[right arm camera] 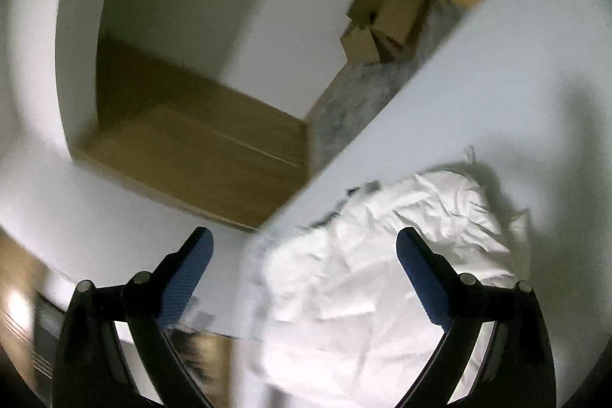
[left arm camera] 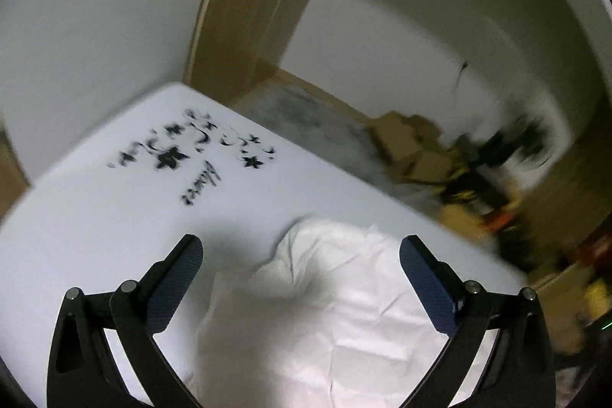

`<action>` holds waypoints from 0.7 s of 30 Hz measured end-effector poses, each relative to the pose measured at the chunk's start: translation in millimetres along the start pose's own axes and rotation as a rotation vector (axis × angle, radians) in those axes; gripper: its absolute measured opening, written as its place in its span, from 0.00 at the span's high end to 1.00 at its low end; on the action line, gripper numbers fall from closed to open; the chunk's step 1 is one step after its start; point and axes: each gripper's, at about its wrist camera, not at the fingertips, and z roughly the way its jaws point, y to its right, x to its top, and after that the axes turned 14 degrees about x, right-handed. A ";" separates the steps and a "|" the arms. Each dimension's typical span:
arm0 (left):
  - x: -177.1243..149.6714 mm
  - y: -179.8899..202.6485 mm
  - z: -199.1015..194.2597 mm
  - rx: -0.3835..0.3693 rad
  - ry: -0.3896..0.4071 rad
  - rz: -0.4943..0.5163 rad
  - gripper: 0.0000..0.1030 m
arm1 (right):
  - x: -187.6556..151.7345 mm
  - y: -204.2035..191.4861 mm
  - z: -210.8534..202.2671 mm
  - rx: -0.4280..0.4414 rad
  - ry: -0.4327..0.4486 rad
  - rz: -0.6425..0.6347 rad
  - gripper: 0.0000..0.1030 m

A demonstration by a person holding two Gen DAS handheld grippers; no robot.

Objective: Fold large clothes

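Observation:
A crumpled white garment point(left arm camera: 325, 304) lies on a white table point(left arm camera: 95, 209) that carries a black flower print. My left gripper point(left arm camera: 302, 247) hangs above the garment, its blue-padded jaws wide open with nothing between them. In the right wrist view the same white garment point(right arm camera: 375, 274) lies at the table's point(right arm camera: 497, 83) left edge, bunched and wrinkled. My right gripper point(right arm camera: 306, 239) stands open above it, its left finger out over the table's edge and its right finger over the cloth. Neither gripper touches the fabric.
A brown door frame point(left arm camera: 244, 6) and white walls stand behind the table. Cardboard boxes point(left arm camera: 405, 148) and dark clutter point(left arm camera: 497, 155) lie on the grey floor to the right. In the right wrist view a large brown board point(right arm camera: 191, 140) and boxes point(right arm camera: 382, 21) sit beyond the table's edge.

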 end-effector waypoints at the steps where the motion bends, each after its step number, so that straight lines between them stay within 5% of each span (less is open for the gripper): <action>1: -13.1 16.6 -2.8 0.014 0.012 0.033 0.00 | -10.2 -11.5 8.2 -0.088 -0.010 -0.056 0.06; 3: -46.3 63.2 -2.4 0.048 0.046 0.128 0.00 | -36.1 -33.7 48.6 -0.271 -0.023 -0.184 0.06; 5: -70.6 96.2 4.5 0.089 0.062 0.195 0.00 | -57.2 -36.7 78.8 -0.357 -0.045 -0.264 0.08; 7: -93.3 126.1 18.2 0.142 0.061 0.257 0.00 | -73.8 -33.4 108.6 -0.377 -0.093 -0.296 0.27; 9: -107.8 144.1 32.5 0.190 0.061 0.308 0.00 | -85.3 -25.5 132.9 -0.380 -0.141 -0.306 0.65; 13: -110.4 150.2 58.4 0.277 0.113 0.357 0.00 | -94.6 -16.9 164.9 -0.522 -0.116 -0.416 0.68; 16: -115.8 144.6 85.0 0.353 0.114 0.401 0.00 | -96.8 7.2 189.2 -0.530 -0.173 -0.388 0.68; 18: -125.6 136.7 112.1 0.332 0.058 0.395 0.00 | -100.9 18.8 198.9 -0.530 -0.191 -0.382 0.67; 21: -132.7 136.1 115.1 0.333 0.101 0.368 0.00 | -108.1 17.3 204.7 -0.538 -0.186 -0.419 0.67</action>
